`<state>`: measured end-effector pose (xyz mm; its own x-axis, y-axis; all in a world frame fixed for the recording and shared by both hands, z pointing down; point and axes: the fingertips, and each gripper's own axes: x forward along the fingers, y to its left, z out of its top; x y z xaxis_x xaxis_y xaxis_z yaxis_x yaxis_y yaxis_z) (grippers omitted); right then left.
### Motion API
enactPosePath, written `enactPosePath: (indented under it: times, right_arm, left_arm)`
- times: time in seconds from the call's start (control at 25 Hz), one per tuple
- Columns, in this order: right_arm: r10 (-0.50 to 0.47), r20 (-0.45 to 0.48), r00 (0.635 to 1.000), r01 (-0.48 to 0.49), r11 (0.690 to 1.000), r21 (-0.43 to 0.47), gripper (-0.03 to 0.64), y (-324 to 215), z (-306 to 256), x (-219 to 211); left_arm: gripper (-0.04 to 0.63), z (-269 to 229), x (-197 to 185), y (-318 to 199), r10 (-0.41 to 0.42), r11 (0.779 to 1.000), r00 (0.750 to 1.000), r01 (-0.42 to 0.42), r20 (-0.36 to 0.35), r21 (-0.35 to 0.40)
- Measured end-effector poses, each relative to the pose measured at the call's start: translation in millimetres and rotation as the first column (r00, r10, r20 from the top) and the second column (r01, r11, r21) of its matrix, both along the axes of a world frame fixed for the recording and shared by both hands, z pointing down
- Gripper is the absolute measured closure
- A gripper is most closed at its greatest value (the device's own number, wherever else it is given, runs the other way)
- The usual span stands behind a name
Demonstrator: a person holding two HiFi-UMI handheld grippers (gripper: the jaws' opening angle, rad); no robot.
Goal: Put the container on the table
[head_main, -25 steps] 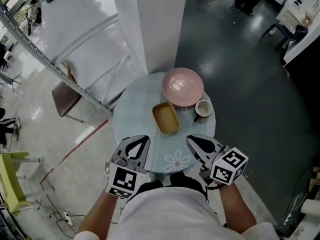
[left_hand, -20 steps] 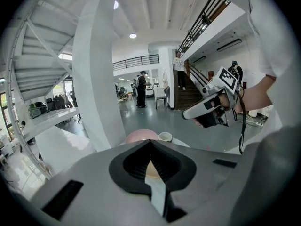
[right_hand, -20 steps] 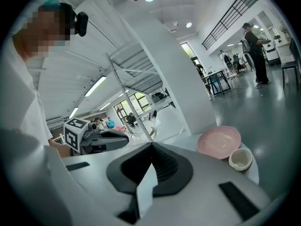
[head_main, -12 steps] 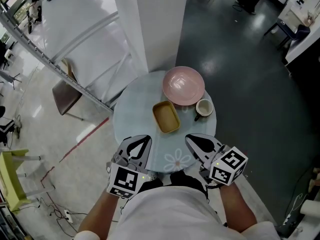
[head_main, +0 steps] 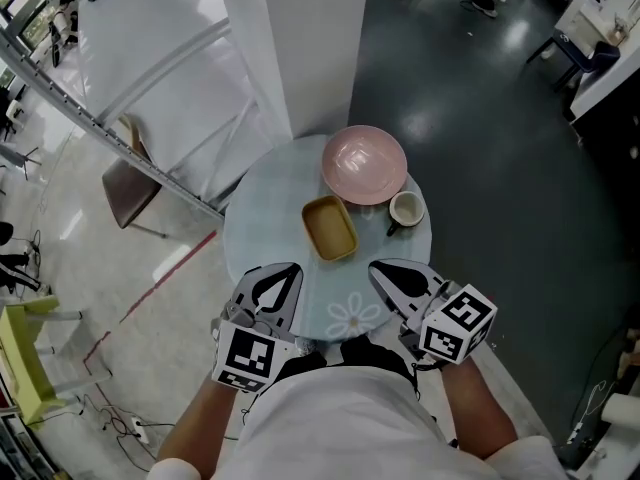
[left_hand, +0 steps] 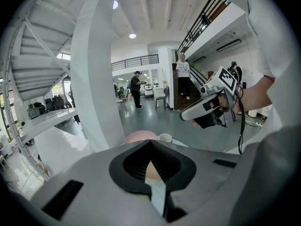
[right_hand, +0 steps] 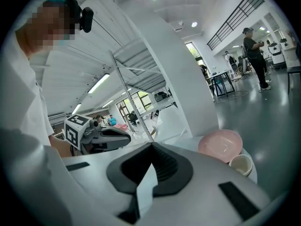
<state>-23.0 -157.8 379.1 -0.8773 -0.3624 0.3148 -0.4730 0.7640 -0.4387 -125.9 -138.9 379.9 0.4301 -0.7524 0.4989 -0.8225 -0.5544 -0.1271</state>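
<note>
- Hardly anything has moved since a second ago: both of my tongs sit where they were at the near edge, and only the dishes ride a little higher in the head view.
- My left tongs (head_main: 277,283) are closed, tips together, with nothing gripped. They hang over the near left rim of the round surface (head_main: 262,218).
- My right tongs (head_main: 400,286) are likewise closed on nothing, over the near right rim and well apart from the left pair.
- Between the two pairs I see a pale flower (head_main: 355,318) printed on the surface.
- Farther in, the container (head_main: 330,230), a shallow yellow rectangular tray, lies flat near the middle of the surface, clear of both tongs.
- Just to its right stands a white cup (head_main: 406,209).
- Beyond both, a pink bowl (head_main: 364,165) sits at the far edge, near the cup and the container.
- Behind the surface rises a white pillar (head_main: 310,48), with dark floor (head_main: 480,168) to its right.
</note>
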Motion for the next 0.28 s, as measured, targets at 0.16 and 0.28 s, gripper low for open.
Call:
enactPosePath:
  times: [0.16, 0.28]
  right_arm:
    - [0.002, -0.003, 1.0, -0.002, 1.0, -0.002, 0.594, 0.0, -0.7, 2.3]
    - [-0.01, -0.005, 1.0, 0.01, 1.0, 0.007, 0.595, -0.5, -2.5, 2.7]
  left_arm:
    - [0.574, -1.4, 3.0, -1.3, 0.004, 1.0, 1.0, -0.004, 0.001, 0.0]
    - [0.574, -3.3, 4.2, -2.8, 0.006, 1.0, 1.0, -0.006, 0.001, 0.001]
